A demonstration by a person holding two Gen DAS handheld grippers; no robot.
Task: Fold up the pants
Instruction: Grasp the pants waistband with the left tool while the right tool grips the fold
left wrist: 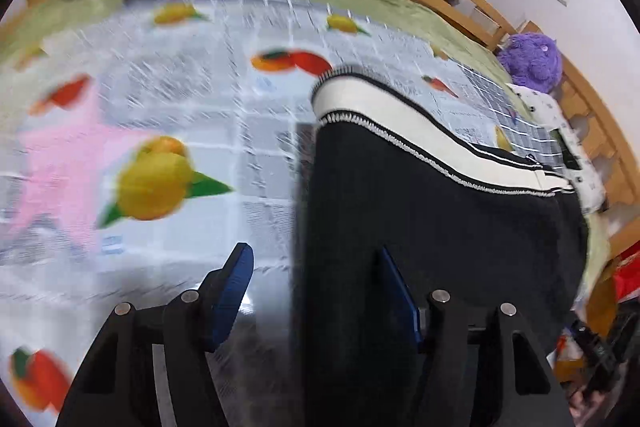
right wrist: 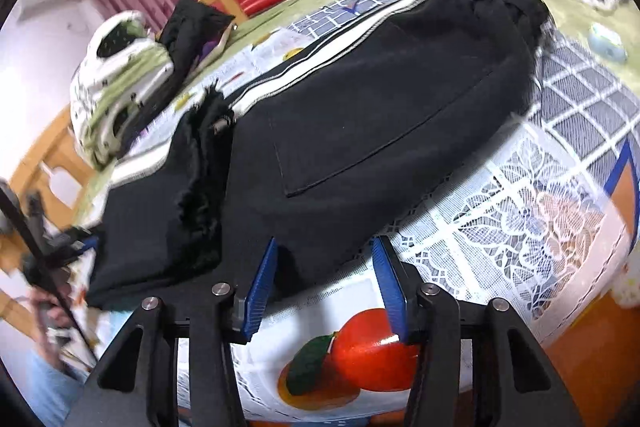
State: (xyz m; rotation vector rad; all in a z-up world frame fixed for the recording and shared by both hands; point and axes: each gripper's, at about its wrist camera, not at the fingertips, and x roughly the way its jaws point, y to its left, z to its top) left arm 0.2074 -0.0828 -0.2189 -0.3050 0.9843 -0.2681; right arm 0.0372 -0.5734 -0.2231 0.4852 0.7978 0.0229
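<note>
On the fruit-print cloth (left wrist: 168,131) lie the black pants (right wrist: 360,99), with a white stripe (left wrist: 400,123) down one side. They look folded over already, with one end bunched up and fuzzy in the right view. I think they sit flat like this so the next fold comes out neat.

The left gripper (left wrist: 316,291) is wide open and holds nothing. It hangs over the straight edge of the pants, one finger above the cloth and one above the pants, as if ready to pinch that edge.

The right gripper (right wrist: 326,279) is open too, with empty fingers. It sits just by the near edge of the pants, over a lace cover (right wrist: 520,211) and the cloth.

Around the pants are a purple plush (left wrist: 532,59), a spotted white blanket (right wrist: 116,83) and a black garment (right wrist: 192,27). None touches the pants that I can see, so nothing seems to block a fold.
</note>
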